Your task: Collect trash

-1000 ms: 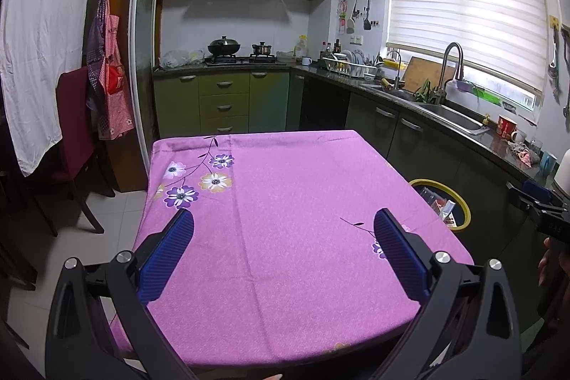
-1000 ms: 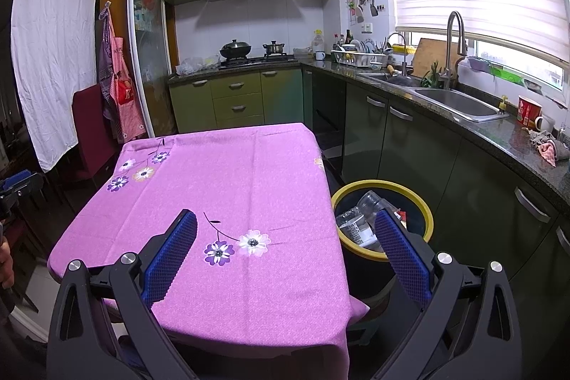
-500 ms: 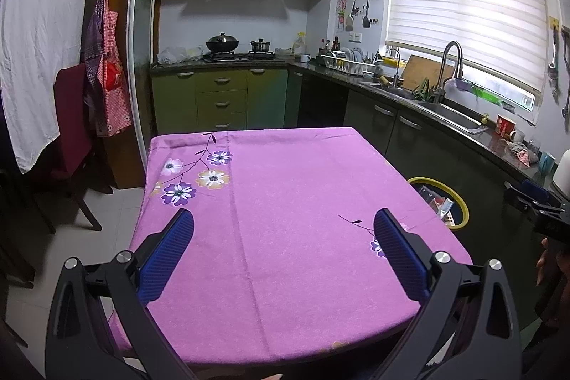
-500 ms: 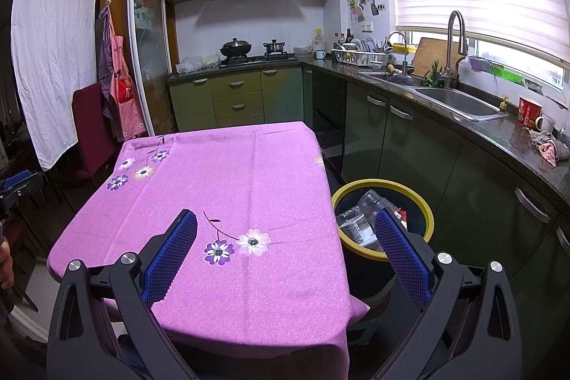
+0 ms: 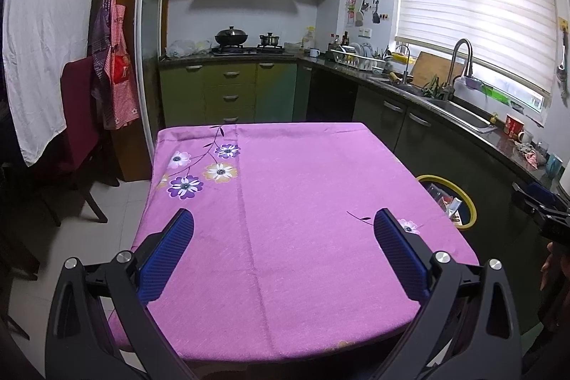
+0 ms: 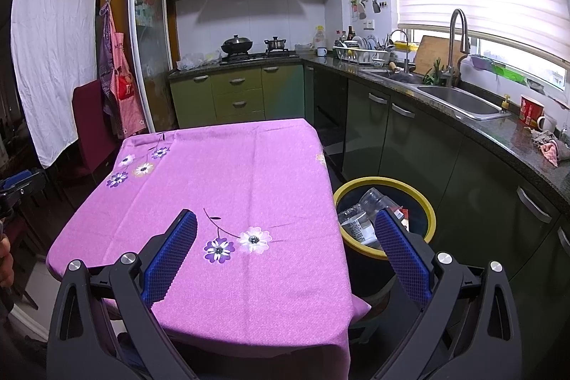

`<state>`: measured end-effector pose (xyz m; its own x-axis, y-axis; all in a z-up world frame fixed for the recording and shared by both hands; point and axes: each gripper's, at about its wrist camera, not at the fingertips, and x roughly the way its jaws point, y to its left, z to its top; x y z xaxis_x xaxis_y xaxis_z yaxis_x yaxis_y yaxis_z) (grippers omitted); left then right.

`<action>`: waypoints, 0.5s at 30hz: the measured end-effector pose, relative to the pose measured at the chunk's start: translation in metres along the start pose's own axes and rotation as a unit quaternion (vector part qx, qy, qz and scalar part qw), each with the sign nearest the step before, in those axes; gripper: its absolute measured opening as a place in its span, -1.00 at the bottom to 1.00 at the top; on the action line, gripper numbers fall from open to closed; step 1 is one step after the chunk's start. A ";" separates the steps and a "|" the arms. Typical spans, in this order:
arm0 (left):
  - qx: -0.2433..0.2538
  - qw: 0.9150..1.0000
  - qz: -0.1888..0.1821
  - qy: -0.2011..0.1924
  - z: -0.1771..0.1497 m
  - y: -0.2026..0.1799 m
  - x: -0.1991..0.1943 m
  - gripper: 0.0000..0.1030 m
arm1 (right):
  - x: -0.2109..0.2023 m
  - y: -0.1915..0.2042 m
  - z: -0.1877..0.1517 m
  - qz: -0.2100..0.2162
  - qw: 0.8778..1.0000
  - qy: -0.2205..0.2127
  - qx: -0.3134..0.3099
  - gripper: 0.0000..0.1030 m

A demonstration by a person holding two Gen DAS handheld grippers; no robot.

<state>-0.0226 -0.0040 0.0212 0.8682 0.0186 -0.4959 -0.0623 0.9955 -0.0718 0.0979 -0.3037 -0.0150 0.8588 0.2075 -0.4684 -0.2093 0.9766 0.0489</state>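
Purple cloth (image 5: 295, 223) covers the whole counter (image 6: 107, 259), printed with flowers and carrying no loose litter that either view shows. Off its right edge, on the floor beside the dark cabinets, stands the yellow-rimmed bin (image 6: 429, 205), and the trash (image 6: 359, 219) sits inside it: clear plastic bottles and some wrappers. From the right gripper (image 6: 285, 253) the bin lies just right of centre, partly behind the right blue pad, so this hand is the nearer one; from the left gripper (image 5: 283, 253) it lies far to the right, past the counter's corner. Both pairs of jaws stand wide apart and hold nothing. My judgement: nothing remains to pick up.
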 end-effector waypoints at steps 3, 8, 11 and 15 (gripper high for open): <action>0.004 1.000 0.002 -0.011 0.001 -0.002 -0.001 0.87 | 0.002 -0.001 0.001 0.000 1.000 0.002 -0.001 0.91; -0.002 1.000 -0.008 0.000 0.003 0.001 0.006 0.87 | 0.006 -0.001 0.001 0.001 1.000 0.005 -0.001 0.91; -0.008 1.000 0.001 0.011 0.007 0.005 0.017 0.87 | 0.014 0.000 0.003 0.005 1.000 0.011 -0.003 0.91; -0.007 0.999 0.025 0.031 0.013 0.017 0.050 0.87 | 0.032 0.004 0.007 0.013 1.000 0.022 -0.012 0.91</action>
<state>0.0261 0.0151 0.0068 0.8319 0.0621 -0.5515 -0.1127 0.9919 -0.0583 0.1279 -0.2931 -0.0233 0.8315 0.2287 -0.5062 -0.2419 0.9694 0.0407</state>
